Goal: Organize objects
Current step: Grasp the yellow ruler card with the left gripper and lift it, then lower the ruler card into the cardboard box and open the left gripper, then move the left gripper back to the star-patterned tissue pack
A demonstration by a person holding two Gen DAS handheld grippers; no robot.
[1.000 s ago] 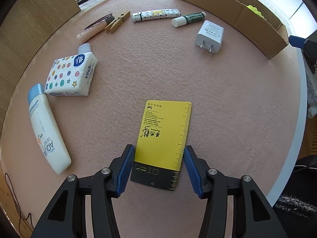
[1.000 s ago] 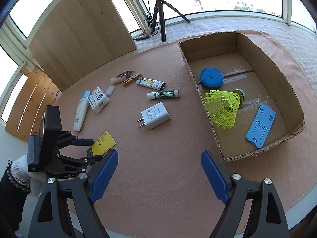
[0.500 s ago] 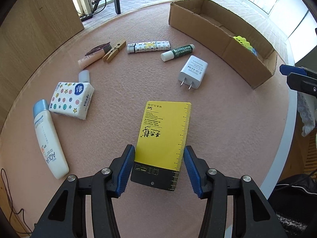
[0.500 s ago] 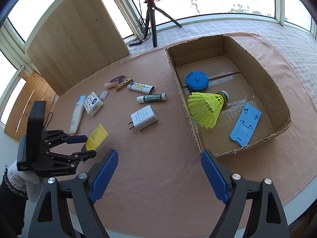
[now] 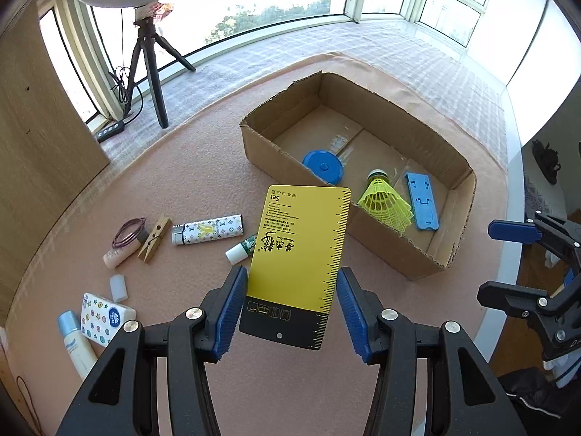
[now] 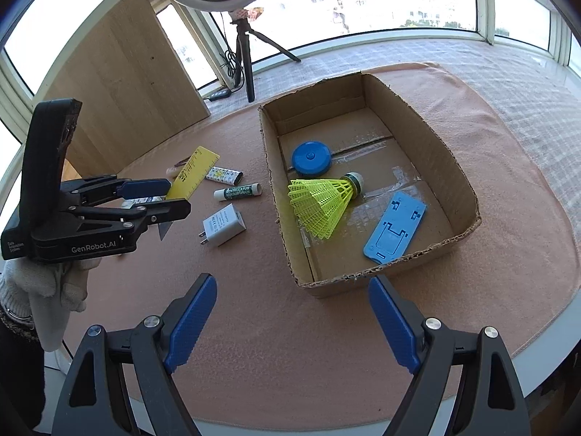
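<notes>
Left gripper (image 5: 290, 309) jaws clamp yellow ruler card (image 5: 301, 250), mid-carry; next: release over cardboard box (image 5: 450, 196); right gripper (image 6: 290, 321) jaws open, empty

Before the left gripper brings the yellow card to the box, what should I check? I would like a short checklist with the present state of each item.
1. Yellow card held between the fingers of the left gripper: ok.
2. Card lifted off the table: ok, seen from the right wrist view.
3. Cardboard box open on top: ok.
4. Free floor in the box beside the shuttlecock, the blue round case and the blue stand: ok.
5. Right gripper open and outside the box: ok.
6. Firmness of the grip on the card: cannot tell.
</notes>
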